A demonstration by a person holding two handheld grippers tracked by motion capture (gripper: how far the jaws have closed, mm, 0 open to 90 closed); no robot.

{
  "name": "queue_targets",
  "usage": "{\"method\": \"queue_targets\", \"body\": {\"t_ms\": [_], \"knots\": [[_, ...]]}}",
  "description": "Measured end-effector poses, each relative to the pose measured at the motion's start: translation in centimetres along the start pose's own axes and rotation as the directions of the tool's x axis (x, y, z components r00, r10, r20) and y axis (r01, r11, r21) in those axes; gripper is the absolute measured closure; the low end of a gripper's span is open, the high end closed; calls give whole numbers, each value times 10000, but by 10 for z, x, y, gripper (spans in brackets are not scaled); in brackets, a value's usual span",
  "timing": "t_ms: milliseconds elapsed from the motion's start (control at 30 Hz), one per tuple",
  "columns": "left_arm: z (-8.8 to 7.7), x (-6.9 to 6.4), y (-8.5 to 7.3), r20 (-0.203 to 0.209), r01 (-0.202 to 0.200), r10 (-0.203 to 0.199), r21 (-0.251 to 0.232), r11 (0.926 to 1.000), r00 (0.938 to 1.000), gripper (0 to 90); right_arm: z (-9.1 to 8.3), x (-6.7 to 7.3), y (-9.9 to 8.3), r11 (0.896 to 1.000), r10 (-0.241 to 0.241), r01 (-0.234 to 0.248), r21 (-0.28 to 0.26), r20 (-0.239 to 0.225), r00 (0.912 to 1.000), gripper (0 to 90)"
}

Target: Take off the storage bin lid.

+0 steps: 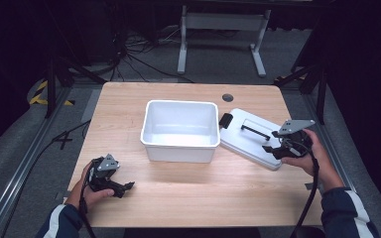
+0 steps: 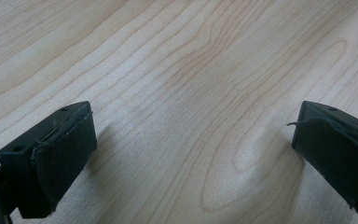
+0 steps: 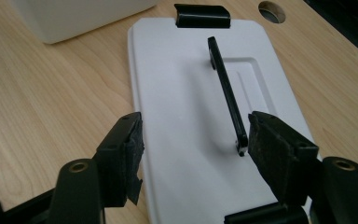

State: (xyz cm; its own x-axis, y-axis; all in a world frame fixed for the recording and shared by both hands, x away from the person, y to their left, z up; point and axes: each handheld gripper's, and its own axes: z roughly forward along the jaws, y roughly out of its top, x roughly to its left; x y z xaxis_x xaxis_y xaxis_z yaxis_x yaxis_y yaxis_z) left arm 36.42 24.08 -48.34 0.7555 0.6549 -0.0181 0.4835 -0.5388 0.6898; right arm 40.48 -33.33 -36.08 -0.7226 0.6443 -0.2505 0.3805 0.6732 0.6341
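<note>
Both tongs gape empty: my right tongs (image 3: 193,140) straddle the white lid (image 3: 186,84) (right of the tub (image 1: 179,130)), left tongs (image 2: 191,158) rest near-left.

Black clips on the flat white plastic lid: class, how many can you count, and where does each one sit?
2. One black clip sits on the flat white plastic lid at its end nearest the white plastic tub; the other sits at the opposite end, beneath the right gripper.

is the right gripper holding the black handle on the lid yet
Apart. In the right gripper view the right gripper is open, its fingers astride the lid, with a sliver of lid visible between finger and handle.
</note>
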Motion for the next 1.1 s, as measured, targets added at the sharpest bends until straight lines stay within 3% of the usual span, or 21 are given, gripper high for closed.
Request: {"method": "queue_targets", "body": {"t_ms": [200,433,500,767,1100], "knots": [[0,0,0,-1,-4,4,3,10000,10000,2,-3,7,-13,9997,119,-117,-209,101,9999,350],[0,0,0,-8,-3,3,5,10000,10000,1,-4,14,-30,9997,139,-140,-222,-84,9999,344],[0,0,0,-18,7,-7,3,10000,10000,2,-4,15,-35,9994,79,-75,-327,106,9999,344],[0,0,0,-54,-10,10,9,10000,10000,2,-6,21,-59,9973,158,-156,-714,35,9999,319],[0,-1,0,-61,44,-44,17,10000,10000,2,-1,28,-90,9944,714,-719,-768,-98,9974,296]]}}
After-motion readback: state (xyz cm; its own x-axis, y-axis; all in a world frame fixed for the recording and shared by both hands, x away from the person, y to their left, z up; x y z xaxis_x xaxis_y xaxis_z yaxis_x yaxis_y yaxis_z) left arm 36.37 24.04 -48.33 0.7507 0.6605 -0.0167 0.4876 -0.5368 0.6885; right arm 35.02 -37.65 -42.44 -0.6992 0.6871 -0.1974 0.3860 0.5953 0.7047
